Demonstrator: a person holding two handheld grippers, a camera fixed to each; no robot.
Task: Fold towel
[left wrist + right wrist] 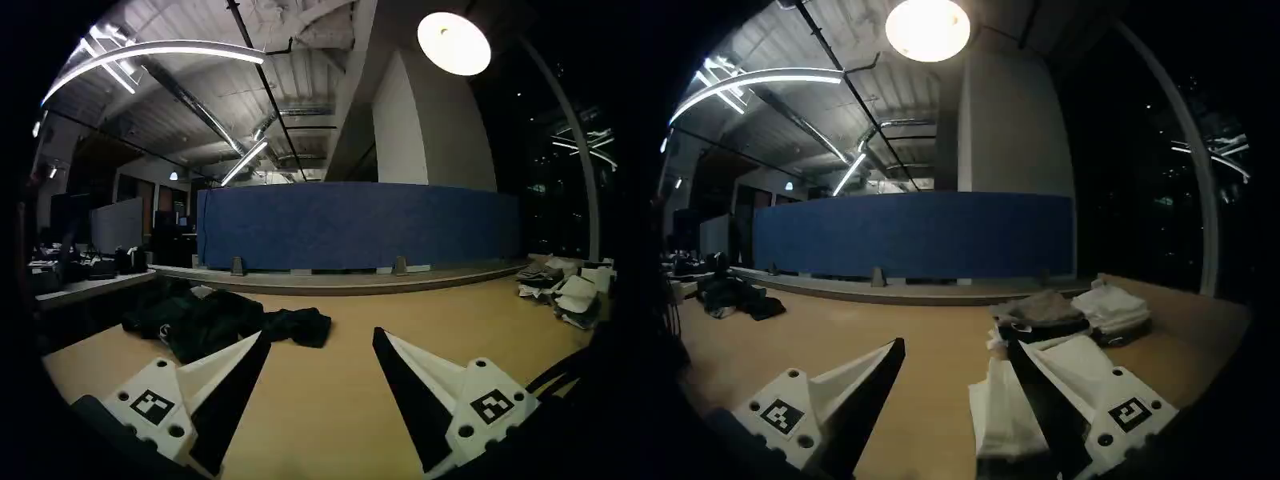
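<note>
In the left gripper view, a heap of dark crumpled towels [204, 316] lies on the wooden table [336, 400], just ahead and left of my left gripper [318, 334]. That gripper is open with nothing between its fingers. In the right gripper view, my right gripper [954, 344] is also open and low over the table. A white folded towel [1000, 408] lies on the table by the inner side of its right finger [1056, 400], partly hidden behind it. The same dark heap [736, 296] shows far off at the left.
Stacks of folded towels [1088, 312] sit at the table's right side, also seen as folded stacks [568, 292] at the far right. A blue partition [352, 224] runs along the back edge. Desks with clutter [80, 268] stand at the left.
</note>
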